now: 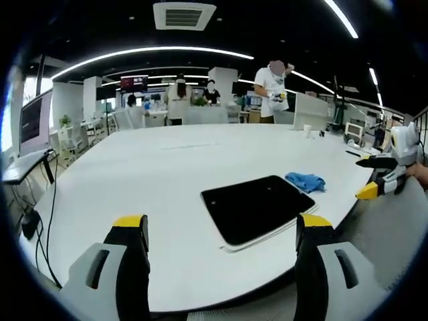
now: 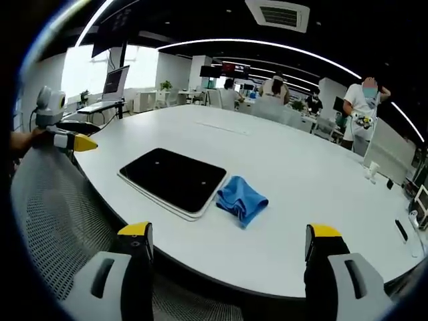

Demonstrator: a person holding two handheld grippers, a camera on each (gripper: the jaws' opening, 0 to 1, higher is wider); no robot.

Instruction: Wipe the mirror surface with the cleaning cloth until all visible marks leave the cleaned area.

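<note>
A dark rectangular mirror (image 1: 257, 207) (image 2: 174, 179) lies flat on the white table (image 1: 154, 174) (image 2: 301, 167), close to its near edge. A crumpled blue cloth (image 1: 305, 181) (image 2: 242, 198) rests on the table beside one short end of the mirror, touching or nearly touching it. My left gripper (image 1: 222, 227) is open, held off the table edge in front of the mirror, with nothing between its yellow-tipped jaws. My right gripper (image 2: 231, 233) is also open and holds nothing, facing the cloth from off the table. Each gripper shows at the side of the other's view (image 1: 366, 177) (image 2: 81, 134).
A mesh chair back (image 2: 47, 221) sits below the table edge. A paper cup (image 1: 307, 130) (image 2: 372, 172) and small dark items (image 2: 400, 231) stand at the far end. A standing person (image 1: 273, 90) (image 2: 361, 110) and seated people are behind the table, among desks and monitors.
</note>
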